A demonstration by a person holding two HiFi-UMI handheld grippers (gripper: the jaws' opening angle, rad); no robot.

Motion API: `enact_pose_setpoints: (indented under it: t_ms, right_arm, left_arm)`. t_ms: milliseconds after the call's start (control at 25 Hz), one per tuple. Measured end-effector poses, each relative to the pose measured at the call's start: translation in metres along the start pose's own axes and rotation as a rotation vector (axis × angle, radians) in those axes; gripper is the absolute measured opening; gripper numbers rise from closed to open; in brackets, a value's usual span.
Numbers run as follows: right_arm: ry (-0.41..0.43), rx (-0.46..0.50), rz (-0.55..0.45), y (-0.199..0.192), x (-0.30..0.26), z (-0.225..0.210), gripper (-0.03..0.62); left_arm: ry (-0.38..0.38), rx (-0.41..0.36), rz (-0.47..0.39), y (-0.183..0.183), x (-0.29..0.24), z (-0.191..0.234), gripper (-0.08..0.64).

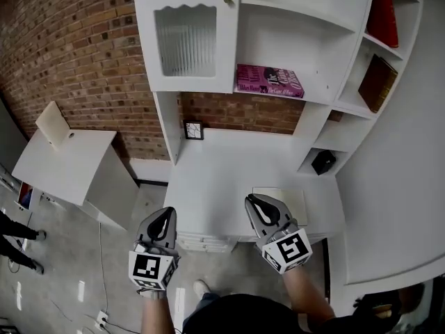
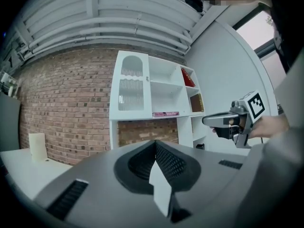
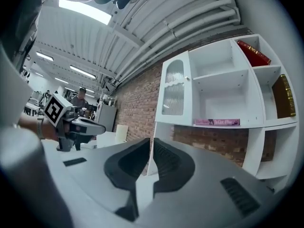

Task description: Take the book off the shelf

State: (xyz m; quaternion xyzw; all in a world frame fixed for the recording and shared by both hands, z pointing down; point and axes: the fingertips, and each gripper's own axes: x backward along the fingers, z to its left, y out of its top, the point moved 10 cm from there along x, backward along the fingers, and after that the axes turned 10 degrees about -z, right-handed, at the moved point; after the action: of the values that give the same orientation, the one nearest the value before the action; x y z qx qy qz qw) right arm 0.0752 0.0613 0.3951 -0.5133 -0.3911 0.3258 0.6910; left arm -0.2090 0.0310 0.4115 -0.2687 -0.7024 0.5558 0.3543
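On the shelf [image 1: 318, 82] rest three books [image 1: 270, 81] [image 1: 384, 12] [image 1: 377, 82], two grippers [image 1: 165, 216] [image 1: 254, 202] below

no legible text, book [image 1: 270, 81] print blurred

A pink book [image 1: 270, 81] lies flat at the shelf's [image 1: 317, 89] front edge. The left gripper [image 1: 165, 214] and right gripper [image 1: 254, 200] hover near the desk's [image 1: 229, 172] front edge.

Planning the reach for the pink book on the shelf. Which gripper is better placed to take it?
Likely right: in the head view the right gripper lines up nearly under the pink book; the left gripper is farther to the left. Both are shut.
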Motion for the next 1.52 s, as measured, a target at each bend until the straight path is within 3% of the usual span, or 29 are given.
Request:
enact_pose_setpoints:
  t_ms: [280, 480, 960, 1280, 1520]
  right_arm:
    - [-0.089, 0.038, 0.060, -0.008, -0.055, 0.016, 0.018]
    - [-0.162, 0.087, 0.092, -0.008, -0.068, 0.019, 0.020]
    - [-0.292, 0.279, 0.228, -0.011, -0.069, -0.023, 0.020]
    - [-0.334, 0.335, 0.270, -0.019, -0.078, -0.088, 0.025]
    - [-0.324, 0.394, 0.297, -0.027, -0.097, -0.144, 0.081]
  left_arm:
    - [-0.100, 0.049, -0.003, -0.018, -0.028, 0.065, 0.009]
    - [-0.190, 0.078, -0.004, -0.030, -0.046, 0.084, 0.008]
    - [-0.331, 0.121, -0.001, -0.048, -0.108, 0.070, 0.008]
    - [-0.372, 0.088, 0.003, -0.055, -0.174, 0.054, 0.008]
    - [-0.393, 0.069, 0.012, -0.060, -0.228, 0.045, 0.009]
